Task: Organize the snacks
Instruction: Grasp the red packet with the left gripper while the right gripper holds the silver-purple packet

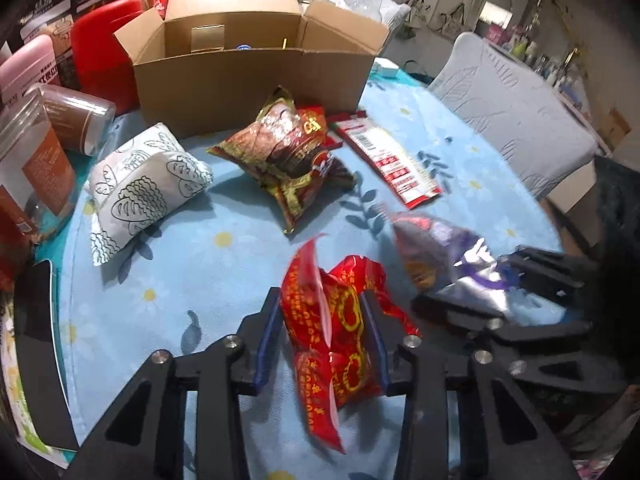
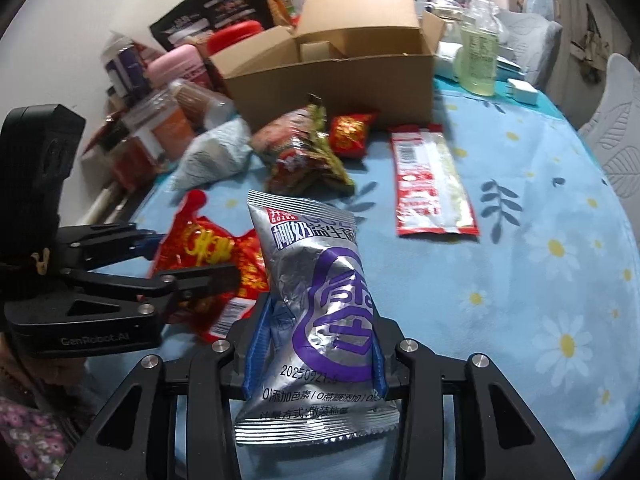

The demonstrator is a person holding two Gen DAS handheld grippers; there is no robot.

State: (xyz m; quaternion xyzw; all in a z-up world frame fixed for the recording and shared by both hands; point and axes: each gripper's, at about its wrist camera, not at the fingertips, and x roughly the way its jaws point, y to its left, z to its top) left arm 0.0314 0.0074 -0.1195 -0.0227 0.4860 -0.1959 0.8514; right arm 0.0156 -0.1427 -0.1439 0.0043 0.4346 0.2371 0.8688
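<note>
Both snack packs in play here look feather-light and crinkly, so I'd guess they handle like little air pillows: soft, easy to crush, and the foil is probably slick. Best bet is pinching across the puffy middle or along a crimped seam, not the loose corners — those would just fold away.

The left gripper (image 1: 322,334) is clamped on the crumpled red foil snack pouch with gold print (image 1: 332,344), its blue-padded fingers (image 1: 266,344) pressing both sides of the bag's body. The pouch is twisted, one torn-looking corner sticking up, and it sits just above the blue floral-cloth tabletop (image 1: 168,280) at the near edge.

The right gripper (image 2: 316,344) is closed on the silver foil snack bag with a purple emblem (image 2: 324,308), held upright by its lower half, with the crimped bottom seam hanging below the pads. It's puffed and creased, with white and blue lettering at the top.

The two held packs are right beside each other. Further back, the open brown cardboard box (image 1: 248,76) stands on the tabletop — I'd guess that's where the snacks go. In front of it lie a brown-and-gold foil snack bag (image 1: 284,156), a flat red-and-white sachet (image 1: 392,160) and a white doodle-printed soft pack (image 1: 140,176), none of them picked up yet.
</note>
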